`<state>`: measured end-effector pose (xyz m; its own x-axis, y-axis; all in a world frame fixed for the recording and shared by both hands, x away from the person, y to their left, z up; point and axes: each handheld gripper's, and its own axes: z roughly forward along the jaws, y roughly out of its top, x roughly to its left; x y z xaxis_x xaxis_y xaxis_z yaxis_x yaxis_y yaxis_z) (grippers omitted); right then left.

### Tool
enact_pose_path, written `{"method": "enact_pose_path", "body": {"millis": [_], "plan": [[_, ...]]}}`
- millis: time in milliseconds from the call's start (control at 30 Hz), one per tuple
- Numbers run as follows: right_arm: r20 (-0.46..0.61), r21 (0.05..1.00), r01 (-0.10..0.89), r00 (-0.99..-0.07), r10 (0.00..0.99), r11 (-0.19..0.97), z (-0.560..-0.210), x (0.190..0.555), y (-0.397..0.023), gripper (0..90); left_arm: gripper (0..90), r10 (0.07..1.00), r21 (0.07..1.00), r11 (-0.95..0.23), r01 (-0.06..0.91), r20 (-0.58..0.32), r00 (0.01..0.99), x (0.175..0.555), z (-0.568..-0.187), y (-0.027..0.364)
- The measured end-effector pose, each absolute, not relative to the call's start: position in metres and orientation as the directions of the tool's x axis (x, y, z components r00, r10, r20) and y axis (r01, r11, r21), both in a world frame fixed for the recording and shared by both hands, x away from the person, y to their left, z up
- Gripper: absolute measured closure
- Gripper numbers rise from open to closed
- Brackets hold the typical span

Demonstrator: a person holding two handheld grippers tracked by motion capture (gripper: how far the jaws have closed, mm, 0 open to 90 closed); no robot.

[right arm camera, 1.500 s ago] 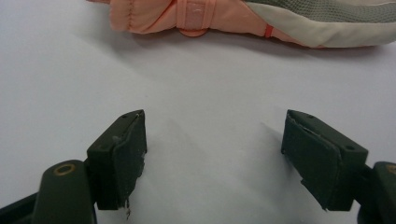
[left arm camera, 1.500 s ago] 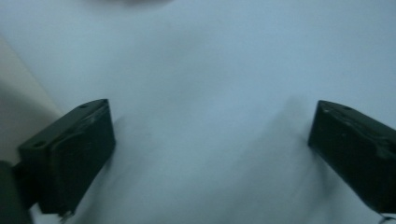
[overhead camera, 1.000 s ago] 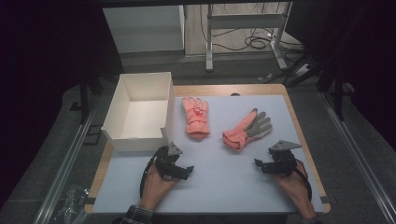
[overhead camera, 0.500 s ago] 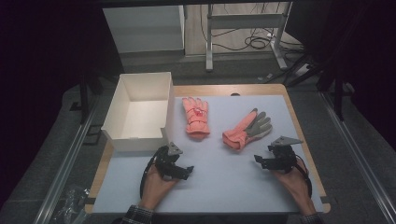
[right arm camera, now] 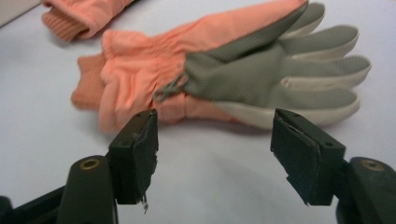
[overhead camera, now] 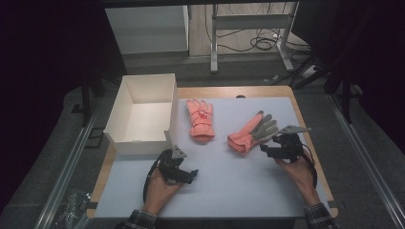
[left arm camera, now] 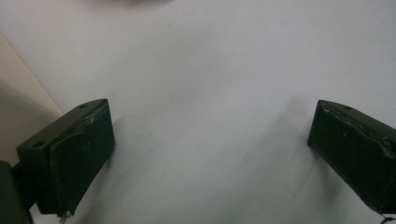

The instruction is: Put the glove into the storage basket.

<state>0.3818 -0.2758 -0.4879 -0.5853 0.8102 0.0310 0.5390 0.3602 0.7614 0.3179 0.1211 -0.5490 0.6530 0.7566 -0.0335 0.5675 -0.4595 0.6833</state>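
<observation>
The left gripper (overhead camera: 190,174) rested low over the pale table sheet (overhead camera: 229,186), jaws spread wide on nothing. The right gripper (overhead camera: 265,149) had just been narrowing its jaws, nothing between them, just beside the palm-up orange glove (overhead camera: 250,132). Beyond lay the second glove (overhead camera: 200,119) beside the white box (overhead camera: 143,114).

Dim surroundings, lit tabletop, soft close-ups

Two gloves (overhead camera: 200,119) (overhead camera: 250,132), one white box (overhead camera: 143,110), two tools (overhead camera: 184,175) (overhead camera: 268,150).

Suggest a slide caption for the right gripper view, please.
Right gripper, fingers open, faces a palm-up orange and grey glove on the white table.
</observation>
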Motion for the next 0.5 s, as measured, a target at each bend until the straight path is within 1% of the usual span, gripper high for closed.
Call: {"method": "enact_pose_path", "body": {"millis": [67,233,367,500], "plan": [[0.024,0.762,0.539,-0.579,0.815,0.360,-0.485,0.388,-0.274,35.2,0.5,0.757,0.683,-0.459,0.568,-0.034,0.653,0.318,-0.549,0.121],[0.027,0.768,0.542,-0.559,0.829,0.341,-0.479,0.408,-0.268,44.2,0.5,0.757,0.683,-0.459,0.568,-0.034,0.653,0.318,-0.549,0.121],[0.022,0.771,0.544,-0.543,0.839,0.332,-0.478,0.418,-0.262,46.9,0.5,0.757,0.683,-0.459,0.568,-0.034,0.653,0.318,-0.549,0.121],[-0.002,0.764,0.550,-0.522,0.853,0.338,-0.480,0.431,-0.254,47.0,0.5,0.757,0.684,-0.458,0.568,-0.034,0.652,0.318,-0.549,0.121]]}}
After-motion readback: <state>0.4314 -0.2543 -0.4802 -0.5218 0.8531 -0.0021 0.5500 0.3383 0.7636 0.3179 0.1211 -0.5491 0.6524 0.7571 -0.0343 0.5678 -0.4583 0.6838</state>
